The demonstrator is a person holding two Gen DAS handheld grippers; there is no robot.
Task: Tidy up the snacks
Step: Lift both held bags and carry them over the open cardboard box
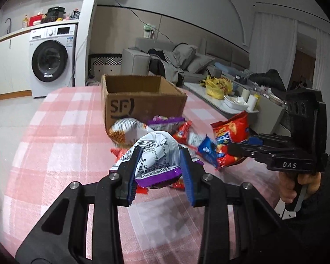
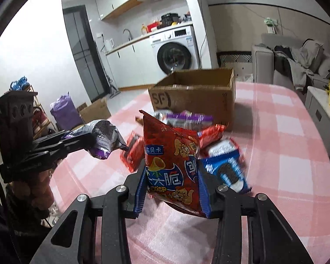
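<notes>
My left gripper (image 1: 160, 171) is shut on a silver and purple snack bag (image 1: 156, 154), held above the pink checked table (image 1: 61, 149). In the right wrist view the same bag (image 2: 103, 138) shows at the left, in that gripper (image 2: 85, 145). My right gripper (image 2: 171, 189) is shut on a red chip bag (image 2: 171, 154), upright between the blue pads; the left wrist view has it (image 1: 231, 138) at the right. An open cardboard box (image 1: 140, 101) (image 2: 195, 96) stands behind a pile of snacks (image 1: 165, 127), among them a blue cookie pack (image 2: 228, 167) and red packets (image 2: 211, 134).
A washing machine (image 1: 52, 61) and kitchen counter are beyond the table at the left. A grey sofa (image 1: 182, 59) and a low table with a yellow bag (image 1: 217, 85) lie to the right. Bags and a small box (image 2: 94, 110) sit on the floor.
</notes>
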